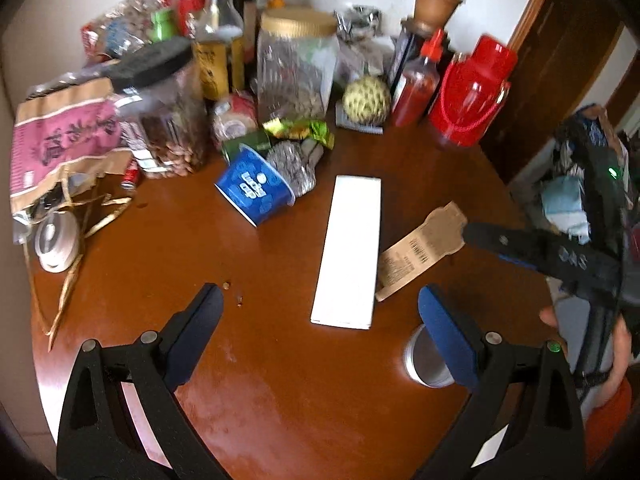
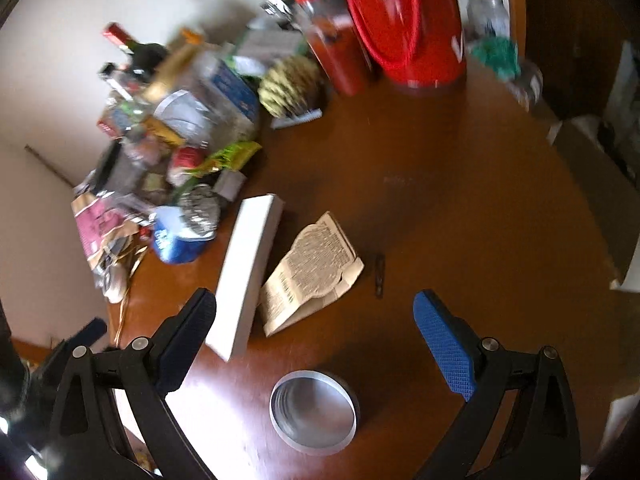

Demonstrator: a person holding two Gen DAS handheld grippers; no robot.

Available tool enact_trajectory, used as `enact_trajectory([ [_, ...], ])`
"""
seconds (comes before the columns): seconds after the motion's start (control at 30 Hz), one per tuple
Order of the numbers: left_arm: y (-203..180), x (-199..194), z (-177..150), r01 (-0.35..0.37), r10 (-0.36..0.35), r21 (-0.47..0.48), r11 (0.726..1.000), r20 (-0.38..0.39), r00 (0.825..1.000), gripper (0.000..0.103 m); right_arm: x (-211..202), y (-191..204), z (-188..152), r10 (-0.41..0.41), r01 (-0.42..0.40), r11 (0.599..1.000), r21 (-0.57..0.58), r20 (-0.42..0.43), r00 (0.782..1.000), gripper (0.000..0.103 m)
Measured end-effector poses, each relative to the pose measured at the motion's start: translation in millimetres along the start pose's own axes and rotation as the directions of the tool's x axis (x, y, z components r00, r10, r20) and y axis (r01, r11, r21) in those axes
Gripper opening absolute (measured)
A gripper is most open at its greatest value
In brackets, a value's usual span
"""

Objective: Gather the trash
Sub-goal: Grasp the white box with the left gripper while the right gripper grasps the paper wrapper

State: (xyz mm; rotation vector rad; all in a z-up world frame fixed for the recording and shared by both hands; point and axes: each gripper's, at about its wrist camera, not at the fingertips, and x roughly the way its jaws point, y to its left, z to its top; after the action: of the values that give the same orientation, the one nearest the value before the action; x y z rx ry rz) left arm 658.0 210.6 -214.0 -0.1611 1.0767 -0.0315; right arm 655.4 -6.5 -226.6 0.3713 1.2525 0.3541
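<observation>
Cardboard scrap, flat, torn and printed, lies just right of the long white box on the glossy wooden table; round metal tin nearer; left gripper and right gripper spread wide, empty.

Left gripper, black-framed with blue-padded fingers: jaws spread wide, nothing between them, angled downward. Right gripper, same build: jaws likewise wide apart and empty, tilted downward. In the left wrist view, a bare hand grips the right gripper's handle.
</observation>
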Motion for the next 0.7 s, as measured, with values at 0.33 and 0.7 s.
enact_trajectory([
  [0.33,-3,60,-14,0.083,-0.08,0.02,0.996,-0.125,0.989,0.079,33,-8,4,0.05,-0.049,0.998,0.037,-0.013,0.999,0.081],
  [0.7,-18,89,-19,0.072,-0.064,0.046,0.996,-0.148,0.987,0.056,22,10,1,0.019,-0.019,0.998,-0.059,0.006,1.0,0.017],
])
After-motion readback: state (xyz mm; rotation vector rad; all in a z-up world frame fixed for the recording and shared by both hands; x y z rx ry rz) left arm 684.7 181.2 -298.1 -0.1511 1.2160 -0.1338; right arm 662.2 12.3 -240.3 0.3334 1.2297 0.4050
